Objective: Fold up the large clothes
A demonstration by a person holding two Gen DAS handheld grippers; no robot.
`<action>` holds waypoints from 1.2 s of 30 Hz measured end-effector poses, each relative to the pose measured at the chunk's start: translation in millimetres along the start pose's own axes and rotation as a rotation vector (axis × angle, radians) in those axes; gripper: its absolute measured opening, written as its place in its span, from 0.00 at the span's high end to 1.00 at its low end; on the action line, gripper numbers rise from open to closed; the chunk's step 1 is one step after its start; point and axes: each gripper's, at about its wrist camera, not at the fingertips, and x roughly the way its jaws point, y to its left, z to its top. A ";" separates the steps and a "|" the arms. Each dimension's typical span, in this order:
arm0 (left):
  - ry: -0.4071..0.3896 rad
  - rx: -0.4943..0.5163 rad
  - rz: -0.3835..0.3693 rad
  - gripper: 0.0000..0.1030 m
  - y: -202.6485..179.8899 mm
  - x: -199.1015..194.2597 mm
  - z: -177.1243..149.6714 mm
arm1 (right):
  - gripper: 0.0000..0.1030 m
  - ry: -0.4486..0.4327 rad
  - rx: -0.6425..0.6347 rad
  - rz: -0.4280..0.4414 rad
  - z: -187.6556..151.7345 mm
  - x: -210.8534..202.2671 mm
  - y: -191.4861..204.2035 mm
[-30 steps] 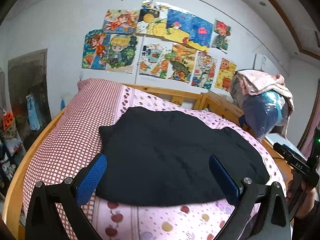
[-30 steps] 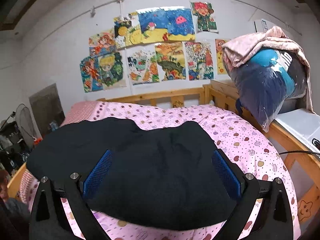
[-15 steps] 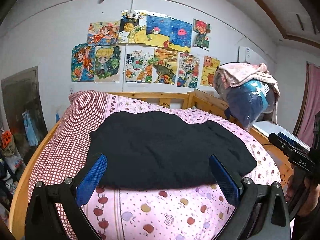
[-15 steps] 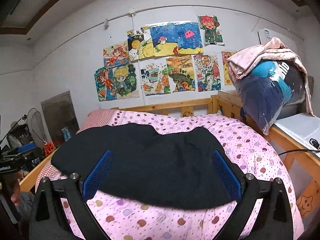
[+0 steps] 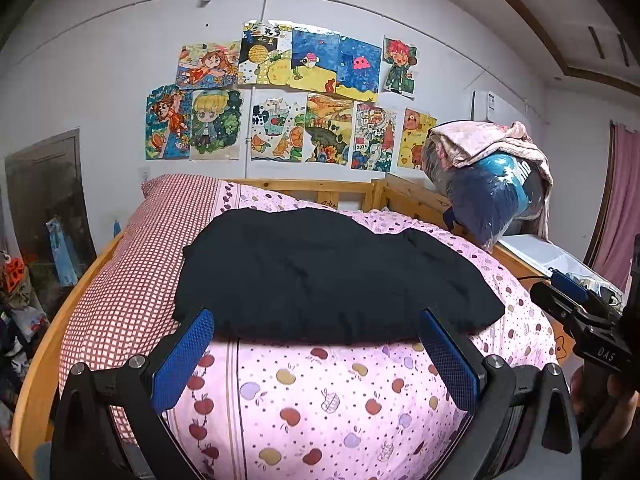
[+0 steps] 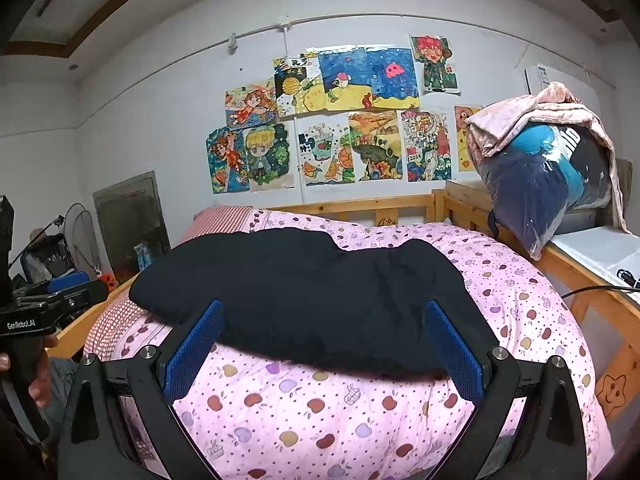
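black garment (image 5: 328,272) lies spread flat on the pink fruit-print duvet (image 5: 320,400), roughly mid-bed, its far edge toward the wooden headboard (image 5: 320,188). its left edge overlaps the red-checked strip of bedding (image 5: 132,264). surface looks rumpled, no clear fold line visible.

left gripper (image 5: 316,356): jaws wide apart, blue pads (image 5: 182,360) bare, nothing held. hovers over the duvet on the near side of the garment, not touching the cloth.

right gripper (image 6: 324,350): same state, jaws spread wide, holding nothing, blue pads (image 6: 454,354) clear. also on the near side of the garment, tips overlapping its near hem in view, contact can't be confirmed.

each camera catches the other unit at frame edge, with the person's hand (image 6: 40,376) on the left gripper's handle.

beyond the headboard: wall of coloured drawings (image 6: 332,128). to the right of the garment, off the bed, a plastic-bagged bundle (image 6: 540,176) with a pink blanket (image 6: 532,116) draped over it.
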 end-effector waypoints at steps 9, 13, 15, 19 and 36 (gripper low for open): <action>-0.001 0.047 0.022 0.00 -2.4 -15.0 -16.8 | 0.04 0.011 -0.005 0.009 -17.4 -12.0 8.6; 0.002 0.043 0.032 0.00 0.1 -17.9 -21.8 | 0.04 -0.003 -0.022 0.007 -24.2 -17.9 15.1; 0.005 0.043 0.034 0.00 0.1 -18.6 -24.6 | 0.04 -0.006 -0.033 0.009 -27.9 -20.1 18.4; 0.007 0.052 0.035 0.00 -0.8 -19.9 -31.8 | 0.04 -0.003 -0.044 0.009 -34.6 -23.1 22.3; -0.009 0.052 0.018 0.00 0.2 -23.5 -51.3 | 0.04 -0.020 -0.033 -0.019 -52.2 -29.8 19.6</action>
